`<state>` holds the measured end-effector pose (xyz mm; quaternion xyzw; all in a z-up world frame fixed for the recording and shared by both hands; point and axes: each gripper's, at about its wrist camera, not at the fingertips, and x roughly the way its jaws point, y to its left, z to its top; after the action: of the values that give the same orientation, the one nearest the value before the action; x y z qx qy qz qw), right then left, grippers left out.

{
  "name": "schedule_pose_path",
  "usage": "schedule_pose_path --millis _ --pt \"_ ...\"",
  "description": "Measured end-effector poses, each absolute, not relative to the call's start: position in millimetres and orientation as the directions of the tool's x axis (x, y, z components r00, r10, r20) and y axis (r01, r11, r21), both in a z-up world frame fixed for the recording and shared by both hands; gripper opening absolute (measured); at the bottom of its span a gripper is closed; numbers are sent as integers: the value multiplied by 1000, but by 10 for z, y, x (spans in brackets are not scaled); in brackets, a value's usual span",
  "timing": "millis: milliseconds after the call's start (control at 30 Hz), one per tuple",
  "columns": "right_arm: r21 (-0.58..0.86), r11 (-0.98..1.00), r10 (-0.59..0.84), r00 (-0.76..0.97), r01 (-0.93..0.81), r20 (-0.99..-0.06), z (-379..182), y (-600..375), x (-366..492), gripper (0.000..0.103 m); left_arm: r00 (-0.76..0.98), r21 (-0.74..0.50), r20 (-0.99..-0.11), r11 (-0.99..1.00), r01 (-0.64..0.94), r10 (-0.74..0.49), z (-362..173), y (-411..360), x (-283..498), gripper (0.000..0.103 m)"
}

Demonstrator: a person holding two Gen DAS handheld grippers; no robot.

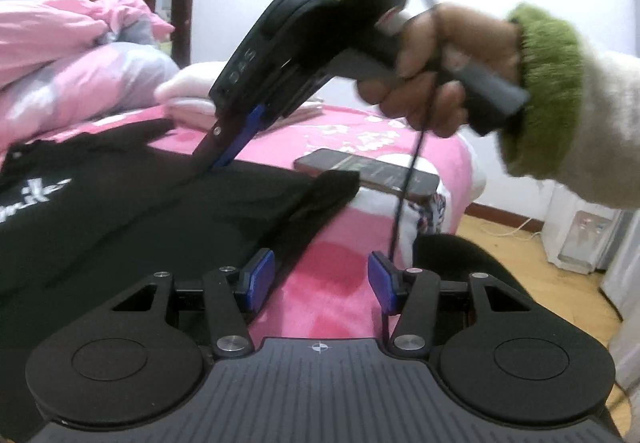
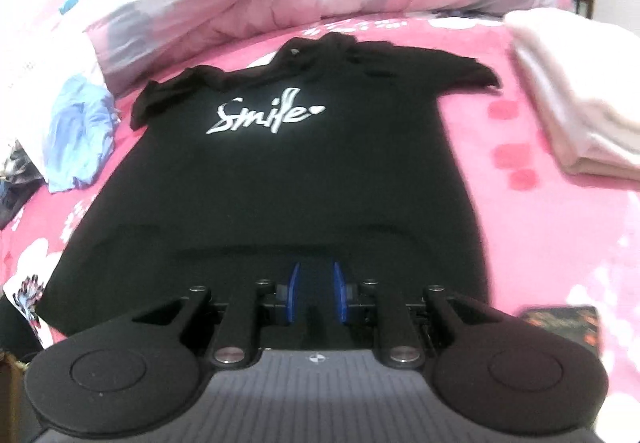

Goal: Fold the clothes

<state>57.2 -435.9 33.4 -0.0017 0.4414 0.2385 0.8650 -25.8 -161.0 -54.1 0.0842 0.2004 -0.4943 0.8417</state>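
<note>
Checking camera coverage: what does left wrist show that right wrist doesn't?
Left wrist only: the right gripper seen from outside, tips on the cloth, the hand in a green-cuffed sleeve holding it, and a dark phone on the bed.

Right wrist only: the shirt's full white "Smile" print, and a blue cloth.

Both: the black T-shirt, the pink bedspread, the folded pale pink cloth.

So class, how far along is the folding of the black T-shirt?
Done: the T-shirt lies spread flat, print up, beside a folded pink stack. In hand: the right hand-held gripper pinches its hem; the left hand-held gripper is open. Left: every fold.
</note>
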Motion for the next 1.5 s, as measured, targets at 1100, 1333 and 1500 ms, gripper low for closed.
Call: schedule_pose_path --millis 1100,1333,1500 --pt "23 924 246 547 -382 -800 -179 -4412 1036 14 337 -120 -468 437 892 -817 -690 -2018 -52 52" --pt "150 886 381 503 -440 -776 142 -4614 803 16 328 -136 -464 432 892 -823 -682 -2005 -51 52" --pt "132 828 378 369 -546 -849 -81 -4339 711 14 331 -135 -462 433 891 -823 -692 -2012 -55 52"
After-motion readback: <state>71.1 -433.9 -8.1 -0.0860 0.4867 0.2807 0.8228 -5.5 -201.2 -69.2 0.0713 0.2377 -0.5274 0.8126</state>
